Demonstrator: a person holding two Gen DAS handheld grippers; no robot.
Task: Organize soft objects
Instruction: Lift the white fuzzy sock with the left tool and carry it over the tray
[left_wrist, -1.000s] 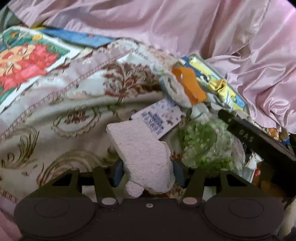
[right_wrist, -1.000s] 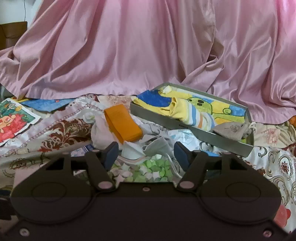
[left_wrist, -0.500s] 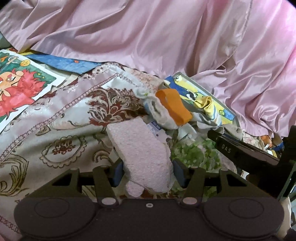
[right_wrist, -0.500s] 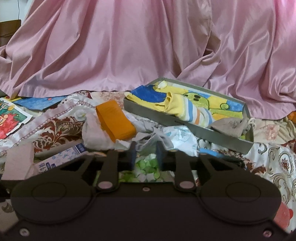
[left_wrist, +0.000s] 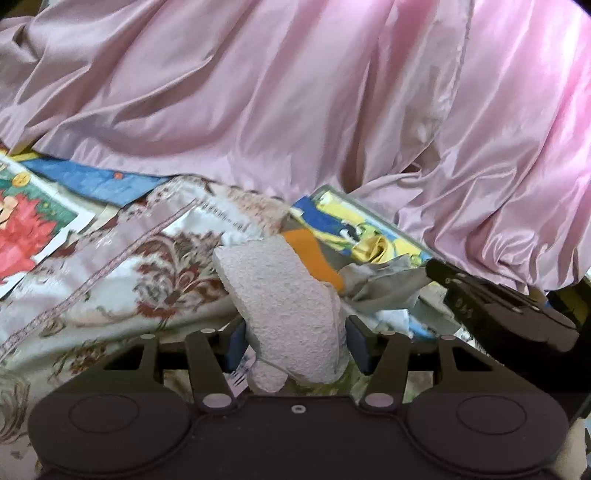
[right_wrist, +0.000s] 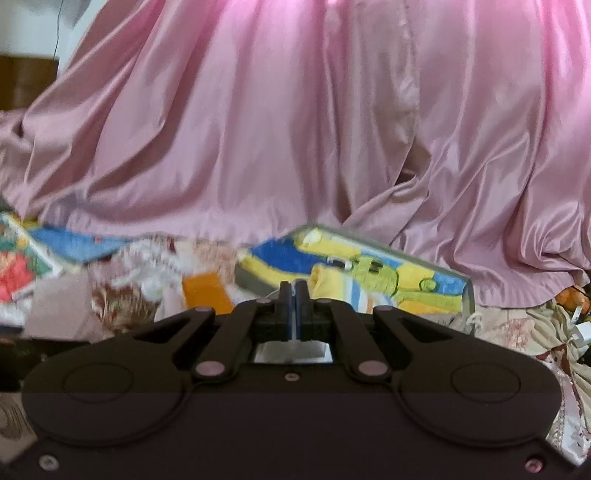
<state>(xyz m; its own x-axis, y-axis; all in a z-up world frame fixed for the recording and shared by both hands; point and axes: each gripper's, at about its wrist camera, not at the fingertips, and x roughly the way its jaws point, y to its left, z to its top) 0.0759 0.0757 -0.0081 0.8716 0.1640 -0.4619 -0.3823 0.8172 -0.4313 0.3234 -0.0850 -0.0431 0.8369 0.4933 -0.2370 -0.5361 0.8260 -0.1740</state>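
Observation:
My left gripper (left_wrist: 295, 343) is shut on a pale pink, rough-textured soft piece (left_wrist: 280, 295), held up off the patterned bedspread (left_wrist: 110, 280); the same piece shows at the left of the right wrist view (right_wrist: 59, 306). My right gripper (right_wrist: 294, 295) has its jaws pressed together with a thin pale sliver between the pads. In the left wrist view it (left_wrist: 498, 314) sits at the right, and a crumpled grey cloth (left_wrist: 384, 284) stretches up to its tip. Behind lie an orange soft block (right_wrist: 207, 291) and a grey box (right_wrist: 436, 266) holding a yellow-blue towel (right_wrist: 369, 273).
A pink satin drape (right_wrist: 295, 129) fills the background behind the box. Colourful picture sheets (left_wrist: 26, 229) lie at the far left on the bedspread. More patterned fabric and small clutter (right_wrist: 576, 325) sit at the right edge.
The right gripper's jaws closed over the pile and lifted. The left gripper rose and tilted up with the pink piece; the green-filled bag has dropped out of both views.

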